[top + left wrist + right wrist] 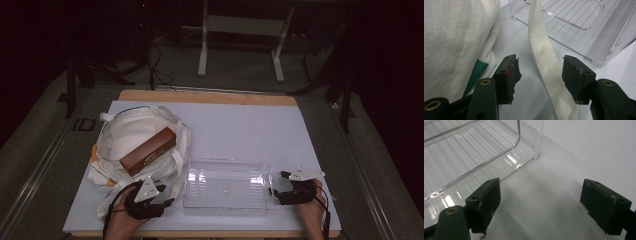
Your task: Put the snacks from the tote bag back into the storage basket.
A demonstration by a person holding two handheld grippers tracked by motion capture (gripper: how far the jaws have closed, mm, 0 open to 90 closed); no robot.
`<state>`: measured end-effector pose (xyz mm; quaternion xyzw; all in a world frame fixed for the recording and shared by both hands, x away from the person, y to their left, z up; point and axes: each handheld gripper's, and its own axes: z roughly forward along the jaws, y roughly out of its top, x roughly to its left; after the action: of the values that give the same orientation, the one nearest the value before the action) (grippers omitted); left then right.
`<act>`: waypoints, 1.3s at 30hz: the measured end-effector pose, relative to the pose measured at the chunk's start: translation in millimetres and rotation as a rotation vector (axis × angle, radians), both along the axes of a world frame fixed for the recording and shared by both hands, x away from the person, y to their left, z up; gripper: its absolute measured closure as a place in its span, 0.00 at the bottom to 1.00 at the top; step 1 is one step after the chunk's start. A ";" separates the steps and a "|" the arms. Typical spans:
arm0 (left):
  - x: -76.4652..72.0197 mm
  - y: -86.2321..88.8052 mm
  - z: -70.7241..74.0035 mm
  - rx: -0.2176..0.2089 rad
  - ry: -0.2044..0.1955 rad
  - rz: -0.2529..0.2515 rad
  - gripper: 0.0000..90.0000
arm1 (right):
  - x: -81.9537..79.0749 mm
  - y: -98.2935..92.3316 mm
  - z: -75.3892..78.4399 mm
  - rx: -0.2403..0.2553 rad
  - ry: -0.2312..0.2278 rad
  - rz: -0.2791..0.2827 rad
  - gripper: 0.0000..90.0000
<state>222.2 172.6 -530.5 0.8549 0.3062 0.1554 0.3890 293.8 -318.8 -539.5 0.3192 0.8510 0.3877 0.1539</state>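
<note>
Resting low at the near edge of the white table sheet [280,125], both hands hold their grippers pointed forward. Left gripper [150,197] sits just in front of the cream tote bag [132,132], hand [125,220] coming in from the bottom edge; jaws apart in the left gripper view, with the bag's strap [546,60] running between them, touching neither pad. Brown box [149,151] lies tilted on top of the bag. Clear plastic tray [227,187] sits between the two grippers, just right of the bag. Right gripper [290,187] is just beside the tray's right end, jaws spread wide over bare sheet, tray corner [529,142] ahead on its left, nothing gripped.
</note>
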 end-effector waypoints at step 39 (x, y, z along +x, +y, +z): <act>-6.2 7.9 22.1 0.066 -0.012 -0.098 0.56 | -2.5 -2.0 0.3 0.022 -0.022 0.009 0.17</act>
<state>216.1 180.5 -508.5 0.8803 0.2563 0.1511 0.3695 291.4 -320.8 -539.2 0.3124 0.8464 0.4012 0.1581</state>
